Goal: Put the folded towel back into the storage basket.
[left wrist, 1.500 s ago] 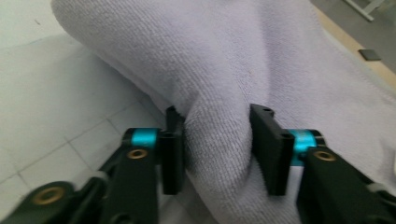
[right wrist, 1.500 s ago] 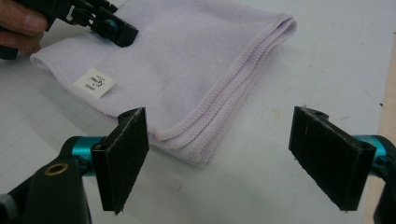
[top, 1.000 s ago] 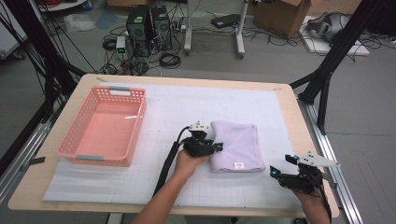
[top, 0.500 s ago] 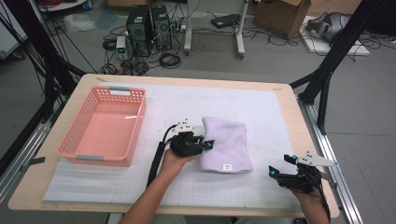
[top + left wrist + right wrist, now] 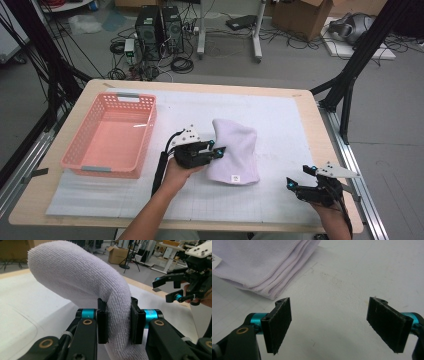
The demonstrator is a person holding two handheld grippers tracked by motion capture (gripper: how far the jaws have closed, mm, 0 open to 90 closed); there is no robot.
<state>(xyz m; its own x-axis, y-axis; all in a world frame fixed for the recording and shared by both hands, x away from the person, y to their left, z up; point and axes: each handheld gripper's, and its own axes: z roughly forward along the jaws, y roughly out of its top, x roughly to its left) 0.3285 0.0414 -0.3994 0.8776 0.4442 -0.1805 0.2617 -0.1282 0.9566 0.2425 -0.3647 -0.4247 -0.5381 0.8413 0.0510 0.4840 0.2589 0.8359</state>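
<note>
One pink basket (image 5: pixel 107 137) beside towel (image 5: pixel 235 150).

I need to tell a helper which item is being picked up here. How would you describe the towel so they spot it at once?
On the white mat covering the wooden table, look right of the pink basket. The folded towel lies near the middle, its left edge pinched and raised by the left gripper. It is the one soft, pale lilac thing there, with a small white label at its near edge.

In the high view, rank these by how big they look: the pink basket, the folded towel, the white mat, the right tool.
1. White mat
2. Pink basket
3. Folded towel
4. Right tool, smallest, though it sits nearest the camera.
</note>
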